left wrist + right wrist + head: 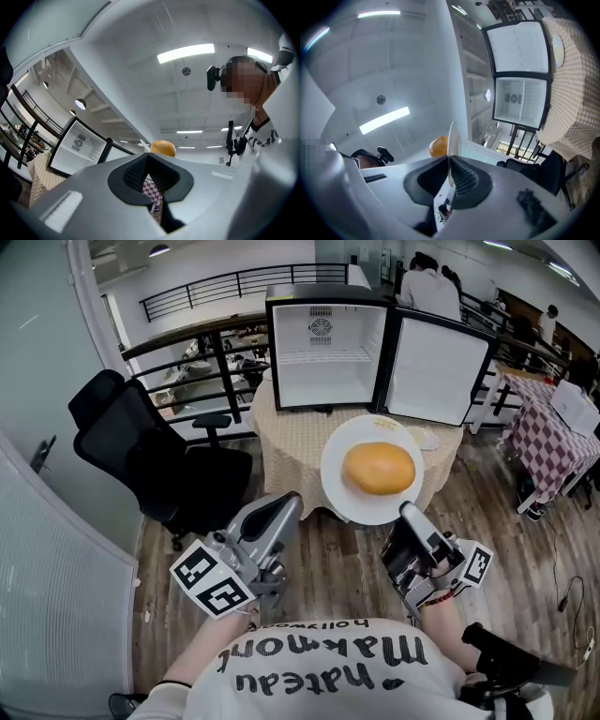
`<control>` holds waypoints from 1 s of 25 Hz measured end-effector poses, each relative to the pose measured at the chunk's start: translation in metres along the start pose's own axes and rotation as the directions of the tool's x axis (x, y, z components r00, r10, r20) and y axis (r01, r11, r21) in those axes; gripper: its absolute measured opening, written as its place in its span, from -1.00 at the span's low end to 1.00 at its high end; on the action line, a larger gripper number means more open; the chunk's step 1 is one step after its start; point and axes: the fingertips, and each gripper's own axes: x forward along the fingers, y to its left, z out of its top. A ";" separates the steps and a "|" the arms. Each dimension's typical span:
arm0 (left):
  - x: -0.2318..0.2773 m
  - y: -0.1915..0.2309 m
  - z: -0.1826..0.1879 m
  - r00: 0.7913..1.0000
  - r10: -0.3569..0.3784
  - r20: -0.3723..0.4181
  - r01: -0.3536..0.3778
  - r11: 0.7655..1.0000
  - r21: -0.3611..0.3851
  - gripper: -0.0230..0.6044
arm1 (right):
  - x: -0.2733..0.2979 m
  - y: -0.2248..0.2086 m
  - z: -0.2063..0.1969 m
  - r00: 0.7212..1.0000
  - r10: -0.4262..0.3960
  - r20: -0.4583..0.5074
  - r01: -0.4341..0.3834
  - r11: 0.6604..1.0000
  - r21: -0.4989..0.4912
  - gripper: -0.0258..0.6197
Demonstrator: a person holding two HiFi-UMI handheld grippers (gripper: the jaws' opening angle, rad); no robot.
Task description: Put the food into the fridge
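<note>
A round orange bun lies on a white plate held in the air in front of the table. My right gripper is shut on the plate's near rim; in the right gripper view the plate stands edge-on between the pads, with the bun behind it. My left gripper hangs to the left of the plate, apart from it, jaws together and empty. The small black fridge stands open on the table, white inside, its door swung to the right. The left gripper view shows the bun above my left gripper.
The fridge stands on a round table with a beige checked cloth; a small saucer lies by the door. A black office chair is at the left, a railing behind, a checked table at the right, people at the back.
</note>
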 end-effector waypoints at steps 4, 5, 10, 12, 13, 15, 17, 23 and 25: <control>0.010 0.008 -0.009 1.000 -0.007 -0.005 0.007 1.000 -0.003 -0.91 | -0.001 -0.015 0.008 1.000 -0.001 -0.004 0.000 1.000 -0.004 -0.83; 0.012 0.010 -0.010 1.000 -0.009 -0.006 0.009 1.000 -0.003 -0.91 | -0.001 -0.018 0.010 1.000 -0.002 -0.003 0.002 1.000 -0.004 -0.83; 0.012 0.021 -0.014 1.000 0.005 0.009 -0.005 1.000 -0.007 -0.91 | -0.002 -0.032 0.014 1.000 -0.018 -0.005 0.018 1.000 0.004 -0.83; 0.010 0.026 -0.014 1.000 0.017 0.009 -0.017 1.000 -0.010 -0.91 | 0.001 -0.038 0.014 1.000 -0.024 -0.008 0.024 1.000 0.006 -0.83; 0.008 0.029 -0.014 1.000 0.024 0.006 -0.024 1.000 -0.012 -0.91 | 0.004 -0.041 0.014 1.000 -0.026 -0.009 0.027 1.000 0.010 -0.83; 0.006 0.034 -0.015 0.999 0.035 0.004 -0.035 0.999 -0.018 -0.91 | 0.007 -0.047 0.012 0.999 -0.032 -0.014 0.033 0.999 0.021 -0.83; 0.006 0.038 -0.016 0.999 0.041 0.000 -0.041 0.999 -0.018 -0.91 | 0.009 -0.053 0.010 0.999 -0.038 -0.020 0.038 0.999 0.023 -0.83; 0.013 0.060 -0.021 0.999 0.046 -0.019 -0.047 0.999 -0.026 -0.91 | 0.015 -0.076 0.014 0.999 -0.053 -0.008 0.053 0.998 0.039 -0.83; 0.019 0.068 -0.022 0.999 0.044 -0.025 -0.045 0.999 -0.026 -0.91 | 0.017 -0.083 0.019 0.998 -0.059 -0.003 0.059 0.998 0.039 -0.83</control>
